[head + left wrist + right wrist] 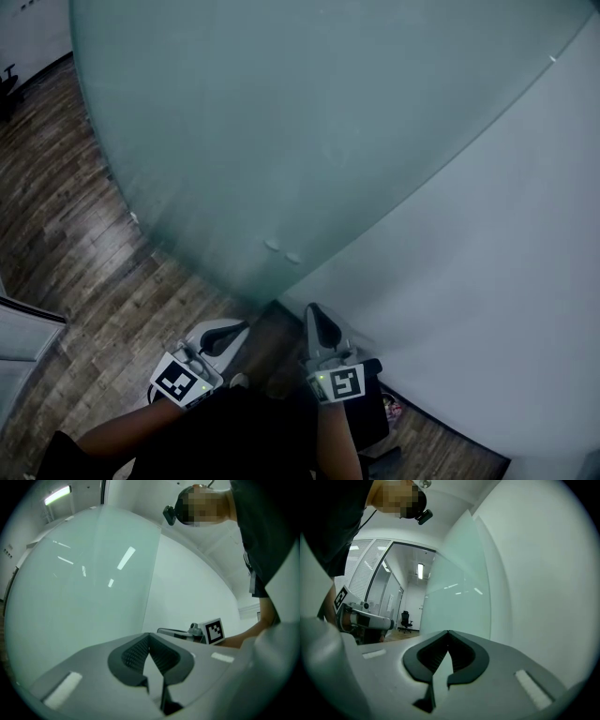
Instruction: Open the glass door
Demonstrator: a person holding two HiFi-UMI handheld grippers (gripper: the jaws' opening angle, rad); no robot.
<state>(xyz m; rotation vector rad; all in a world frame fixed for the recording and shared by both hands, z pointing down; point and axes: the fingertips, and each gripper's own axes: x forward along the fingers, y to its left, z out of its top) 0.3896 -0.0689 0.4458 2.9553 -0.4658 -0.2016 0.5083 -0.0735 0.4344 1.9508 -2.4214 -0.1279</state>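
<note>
The frosted glass door [281,122] fills the upper head view, its edge running beside a white wall; two small pale fittings [282,251] sit near its bottom. The door shows as a pale green pane [84,583] in the left gripper view and as a pane [454,588] in the right gripper view. My left gripper [230,330] is held low in front of the door, shut with nothing between its jaws [149,635]. Beside it my right gripper [314,314] points at the door's edge, also shut and empty [448,632]. Neither touches the glass.
A white wall [506,281] stands to the right of the door. Wooden floor [66,216] lies to the left. Past the door an office room shows with a black chair [406,620]. The person's dark sleeves fill the bottom of the head view.
</note>
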